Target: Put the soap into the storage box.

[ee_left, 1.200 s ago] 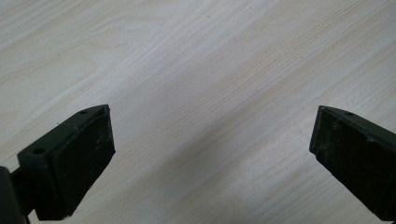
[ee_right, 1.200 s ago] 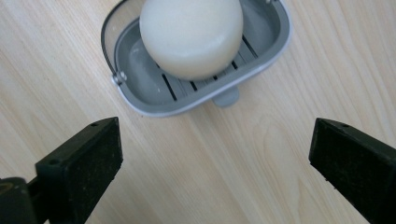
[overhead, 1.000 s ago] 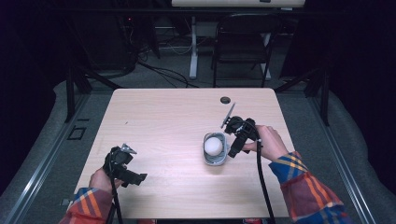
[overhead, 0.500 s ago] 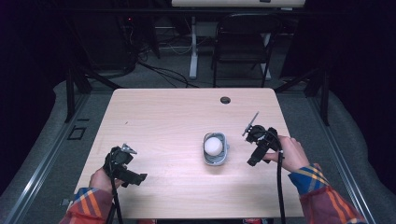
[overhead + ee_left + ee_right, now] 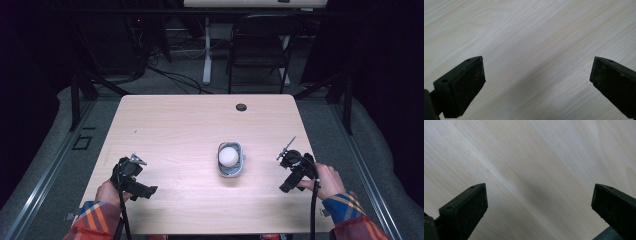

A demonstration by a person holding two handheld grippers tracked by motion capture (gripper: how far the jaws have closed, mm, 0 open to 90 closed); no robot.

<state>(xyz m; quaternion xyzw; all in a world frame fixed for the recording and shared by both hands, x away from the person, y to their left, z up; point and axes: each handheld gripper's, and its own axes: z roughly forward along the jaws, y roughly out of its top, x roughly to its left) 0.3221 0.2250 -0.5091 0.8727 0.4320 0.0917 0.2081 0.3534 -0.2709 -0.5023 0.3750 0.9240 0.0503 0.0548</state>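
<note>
A small grey cup (image 5: 231, 165) stands near the middle of the light wooden table (image 5: 190, 125) with a white ball (image 5: 227, 156) resting in it. My right gripper (image 5: 294, 172) hovers at the table's right edge, well to the right of the cup, open and empty; in the right gripper view its jaws stand wide apart (image 5: 537, 207) over bare wood. My left gripper (image 5: 131, 179) sits near the front left of the table, also open, with only wood grain between its jaws (image 5: 536, 86).
A dark round cable hole (image 5: 241, 107) lies at the table's far edge. Beyond the table stand a dark chair (image 5: 257, 45) and a white desk leg (image 5: 206, 50) with cables on the floor. Metal rails run along both sides.
My right gripper has drawn back from beside the cup to the table's right edge, leaving the ball in the cup. The left gripper has stayed put.
</note>
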